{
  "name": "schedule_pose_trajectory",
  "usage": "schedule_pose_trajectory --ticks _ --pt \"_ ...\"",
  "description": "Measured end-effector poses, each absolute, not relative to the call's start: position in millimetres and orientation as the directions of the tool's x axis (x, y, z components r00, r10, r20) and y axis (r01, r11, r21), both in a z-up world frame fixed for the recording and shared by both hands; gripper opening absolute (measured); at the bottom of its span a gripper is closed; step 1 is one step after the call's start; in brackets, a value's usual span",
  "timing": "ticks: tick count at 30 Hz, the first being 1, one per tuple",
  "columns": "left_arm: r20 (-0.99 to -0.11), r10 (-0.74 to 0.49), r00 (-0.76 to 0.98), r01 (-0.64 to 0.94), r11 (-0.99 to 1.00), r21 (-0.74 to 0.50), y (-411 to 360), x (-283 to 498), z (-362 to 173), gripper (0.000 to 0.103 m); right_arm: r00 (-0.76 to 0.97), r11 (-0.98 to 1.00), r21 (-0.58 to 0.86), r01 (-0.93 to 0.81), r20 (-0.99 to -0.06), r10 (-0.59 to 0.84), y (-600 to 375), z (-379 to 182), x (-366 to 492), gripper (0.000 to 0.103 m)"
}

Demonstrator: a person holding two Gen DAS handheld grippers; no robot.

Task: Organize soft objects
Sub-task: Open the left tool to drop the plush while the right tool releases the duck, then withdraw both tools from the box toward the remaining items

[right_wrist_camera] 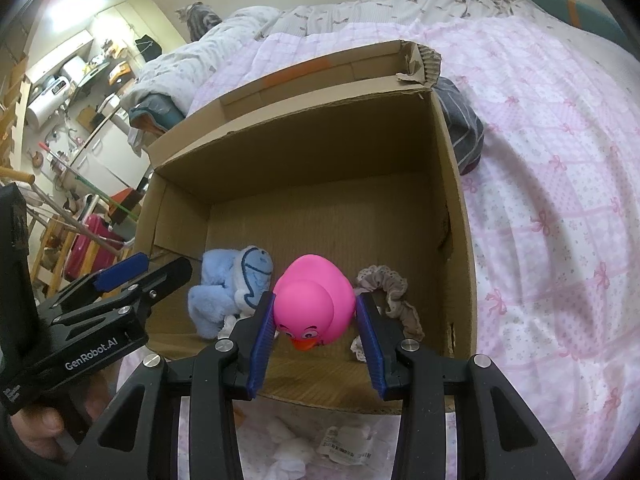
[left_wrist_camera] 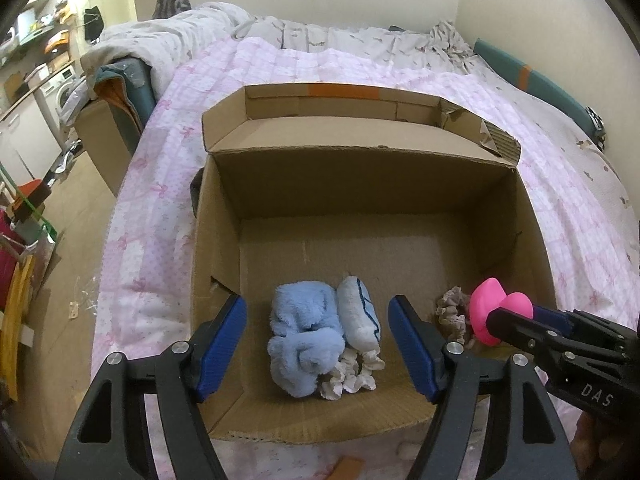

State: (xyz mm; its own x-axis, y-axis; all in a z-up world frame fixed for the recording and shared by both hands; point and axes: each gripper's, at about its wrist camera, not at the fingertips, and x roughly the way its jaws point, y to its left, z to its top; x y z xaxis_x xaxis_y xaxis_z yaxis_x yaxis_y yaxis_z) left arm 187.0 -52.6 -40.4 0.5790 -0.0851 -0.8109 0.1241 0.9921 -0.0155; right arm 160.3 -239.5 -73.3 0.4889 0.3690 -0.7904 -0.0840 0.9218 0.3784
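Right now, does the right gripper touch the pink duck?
Touching. In the right wrist view, both blue pads of the right gripper press the sides of the pink duck, holding it above the box.

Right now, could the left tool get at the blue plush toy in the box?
Probably yes. The left tool hangs open right above the blue plush toy, with nothing between them; the cardboard box is open-topped, and the right tool, holding the pink duck, stays off to the side.

Both tools are black, angular frames with cut-out slots, round silver screws at the pivots and ribbed blue pads. The left tool [right_wrist_camera: 132, 276] reads "GenRobot.AI"; the right tool [left_wrist_camera: 516, 320] reads "DAS".
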Motion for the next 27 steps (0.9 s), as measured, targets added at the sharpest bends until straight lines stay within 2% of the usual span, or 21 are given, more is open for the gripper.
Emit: schedule_pose_trajectory --ticks 9,11,14,16,20,27 --pt "-0.801 -0.067 0.595 0.113 0.994 0.000 -46 181 -36 0.071 0.503 0.915 0.394 -0.087 -0.775 0.382 -242 -71 158 0.047" --pt "-0.800 -0.070 0.596 0.109 0.994 -0.006 -43 178 -34 0.071 0.511 0.914 0.394 -0.093 -0.769 0.384 -242 -70 156 0.058" --pt "-0.794 -0.072 0.604 0.109 0.994 -0.008 -40 173 -30 0.071 0.526 0.908 0.405 -0.102 -0.753 0.395 -243 -65 154 0.064" --pt "-0.788 -0.071 0.612 0.111 0.994 -0.003 -39 168 -25 0.071 0.534 0.908 0.406 -0.104 -0.747 0.395 -245 -63 151 0.073" --pt "-0.781 -0.074 0.620 0.105 0.994 -0.011 -33 157 -19 0.071 0.551 0.911 0.397 -0.114 -0.737 0.390 -246 -57 143 0.077" --pt "-0.789 -0.066 0.611 0.075 0.997 -0.026 -17 131 -20 0.071 0.578 0.925 0.360 -0.120 -0.732 0.361 -249 -45 124 0.077"
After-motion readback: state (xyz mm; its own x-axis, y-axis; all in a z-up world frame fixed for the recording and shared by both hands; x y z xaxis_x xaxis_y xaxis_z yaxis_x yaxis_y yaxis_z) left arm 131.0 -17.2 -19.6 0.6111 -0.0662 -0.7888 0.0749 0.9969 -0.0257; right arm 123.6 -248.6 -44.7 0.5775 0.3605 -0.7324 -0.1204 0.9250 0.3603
